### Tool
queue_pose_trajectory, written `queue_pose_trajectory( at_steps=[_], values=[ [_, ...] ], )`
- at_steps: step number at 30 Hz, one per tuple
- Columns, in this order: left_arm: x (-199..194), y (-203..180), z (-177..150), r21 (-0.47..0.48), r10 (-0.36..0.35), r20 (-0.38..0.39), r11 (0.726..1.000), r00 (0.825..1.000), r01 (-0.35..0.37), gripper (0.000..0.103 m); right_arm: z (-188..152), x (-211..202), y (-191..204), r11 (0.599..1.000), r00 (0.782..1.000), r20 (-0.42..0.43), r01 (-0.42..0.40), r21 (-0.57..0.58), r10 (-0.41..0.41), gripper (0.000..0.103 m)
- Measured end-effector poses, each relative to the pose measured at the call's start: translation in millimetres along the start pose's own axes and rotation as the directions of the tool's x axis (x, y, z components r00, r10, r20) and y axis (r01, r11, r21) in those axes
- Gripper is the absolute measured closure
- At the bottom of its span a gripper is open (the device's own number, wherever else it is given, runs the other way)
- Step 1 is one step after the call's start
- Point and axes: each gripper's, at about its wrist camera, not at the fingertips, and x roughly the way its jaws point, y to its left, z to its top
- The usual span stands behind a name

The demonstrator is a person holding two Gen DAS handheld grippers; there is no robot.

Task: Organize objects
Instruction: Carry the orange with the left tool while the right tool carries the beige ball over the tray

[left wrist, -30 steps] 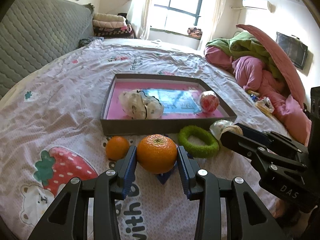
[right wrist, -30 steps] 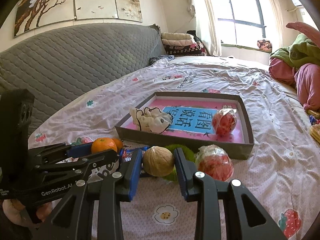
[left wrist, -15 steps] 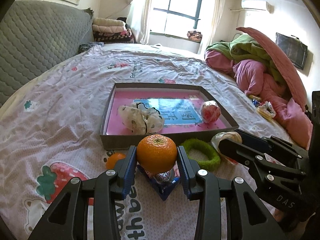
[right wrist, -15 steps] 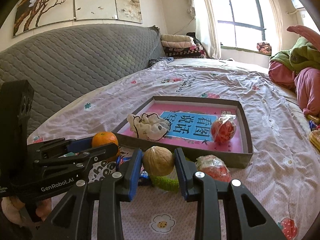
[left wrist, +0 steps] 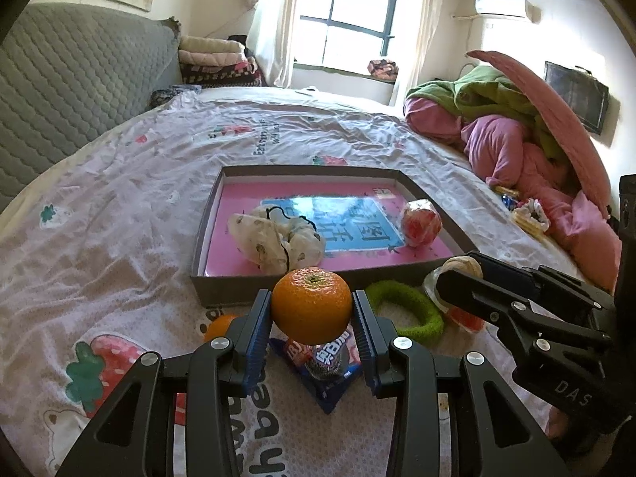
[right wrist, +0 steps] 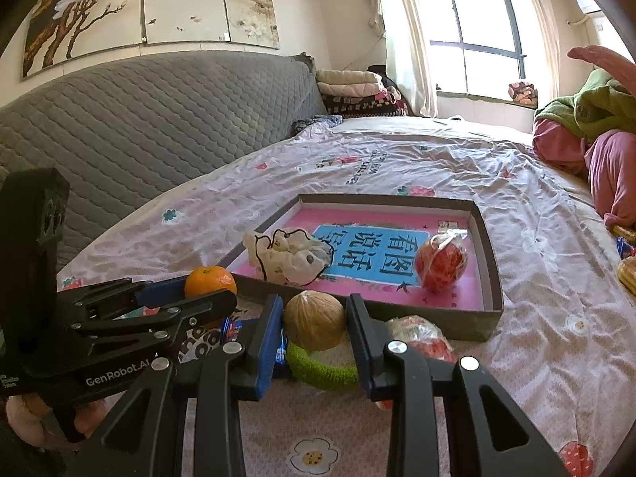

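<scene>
Evidently firm but bruisable, the round orange tangerine sat pinched across its middle in the left gripper at lower centre, while the right gripper clamped a light, hard tan walnut-like ball.

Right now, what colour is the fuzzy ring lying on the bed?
Green: the fuzzy ring shows best in the left wrist view.

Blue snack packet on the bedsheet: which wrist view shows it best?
Left wrist view: the blue foil snack packet lies printed face up below the held orange. In the right wrist view only blue slivers show, hidden behind both tools.
</scene>
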Motion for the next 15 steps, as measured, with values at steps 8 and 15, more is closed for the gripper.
queue_pose_trajectory(
  at_steps=[8, 15],
  values=[
    [1.5, -3.2, 11.0, 0.012, 0.001, 0.021, 1.0, 1.0, -0.001, 0.062, 10.7, 2.1, 1.7, 1.0, 1.0, 0.015, 0.0, -0.014, 0.0, 0.069],
    [3.7, -2.7, 22.2, 0.015, 0.004, 0.042, 1.0, 0.999, -0.005, 0.062, 19.5, 3.7, 2.5, 1.0, 0.999, 0.032, 0.003, -0.029, -0.002, 0.069]
  ],
)
